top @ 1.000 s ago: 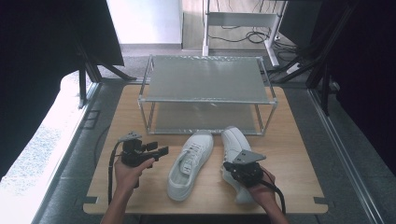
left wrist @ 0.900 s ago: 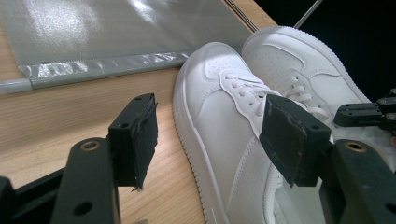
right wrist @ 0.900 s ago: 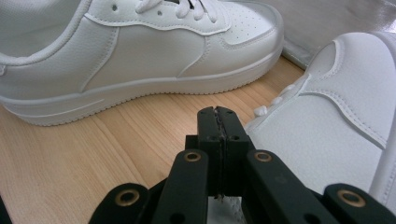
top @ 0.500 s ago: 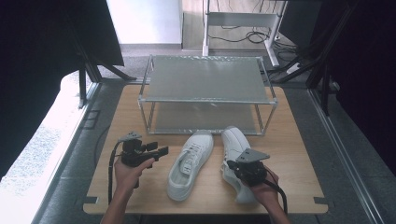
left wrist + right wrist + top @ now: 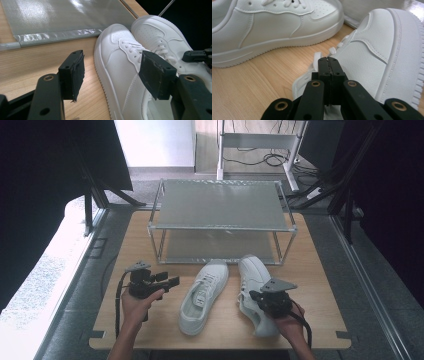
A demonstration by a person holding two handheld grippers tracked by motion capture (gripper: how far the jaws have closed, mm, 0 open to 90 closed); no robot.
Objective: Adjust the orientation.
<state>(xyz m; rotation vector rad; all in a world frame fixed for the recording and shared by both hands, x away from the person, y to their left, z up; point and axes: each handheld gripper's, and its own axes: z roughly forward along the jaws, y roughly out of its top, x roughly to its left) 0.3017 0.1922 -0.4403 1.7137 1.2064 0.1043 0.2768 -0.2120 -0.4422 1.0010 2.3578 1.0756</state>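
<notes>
Now: right tool pressed together, pinching the right shoe at its collar; the shoe lies tipped on the desk before the rack. Left tool spread beside the left shoe. I'd lift slowly, keeping the pinch firm.

Black grippers, brass-ringed screw holes

a: where do the two shoes lie?
b: side by side on the table, just in front of the rack. the left shoe is beside the right shoe, toes toward the rack.
a: and the grippers?
b: the left gripper is left of the left shoe, apart from it. the right gripper sits over the right shoe's near half.
</notes>
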